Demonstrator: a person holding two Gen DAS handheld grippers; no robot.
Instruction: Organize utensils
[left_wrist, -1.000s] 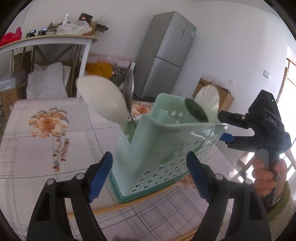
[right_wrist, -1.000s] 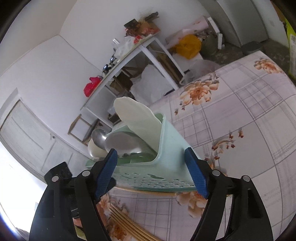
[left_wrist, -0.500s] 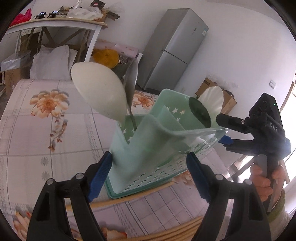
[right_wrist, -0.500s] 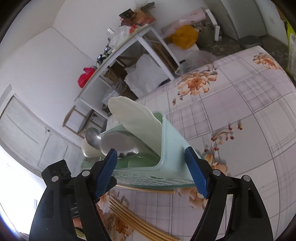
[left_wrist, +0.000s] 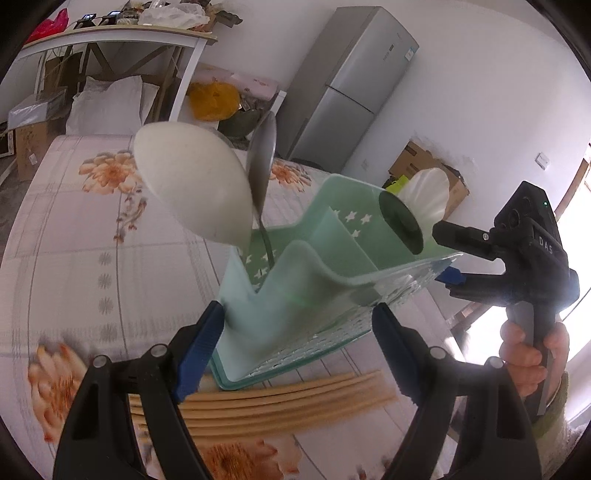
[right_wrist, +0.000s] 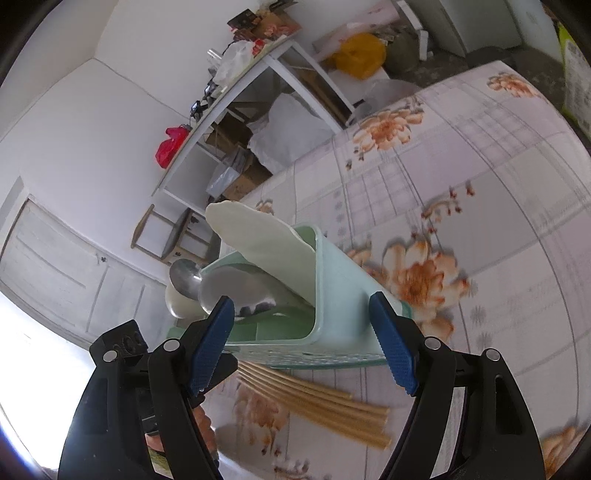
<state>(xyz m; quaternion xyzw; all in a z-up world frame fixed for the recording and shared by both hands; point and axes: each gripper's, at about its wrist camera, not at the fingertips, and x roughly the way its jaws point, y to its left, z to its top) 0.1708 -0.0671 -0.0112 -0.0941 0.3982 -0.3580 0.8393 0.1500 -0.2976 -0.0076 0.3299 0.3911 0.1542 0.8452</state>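
Both grippers, left (left_wrist: 297, 330) and right (right_wrist: 303, 338), clamp caddy (left_wrist: 306, 280) ends, jaws wide. Risk: tilt spills spoons (left_wrist: 192, 186); caddy base snags chopsticks (left_wrist: 288, 398) below.

A table (left_wrist: 74, 229) covered in a pale checked cloth printed with orange flowers fills the foreground. Behind it stand a tall grey refrigerator (left_wrist: 347, 85) against the white wall, a white shelf unit (right_wrist: 236, 110) piled with clutter and a red bag (right_wrist: 170, 146), and a yellow bag (left_wrist: 214, 100) on the floor. Cardboard boxes (left_wrist: 424, 166) sit beside the refrigerator.
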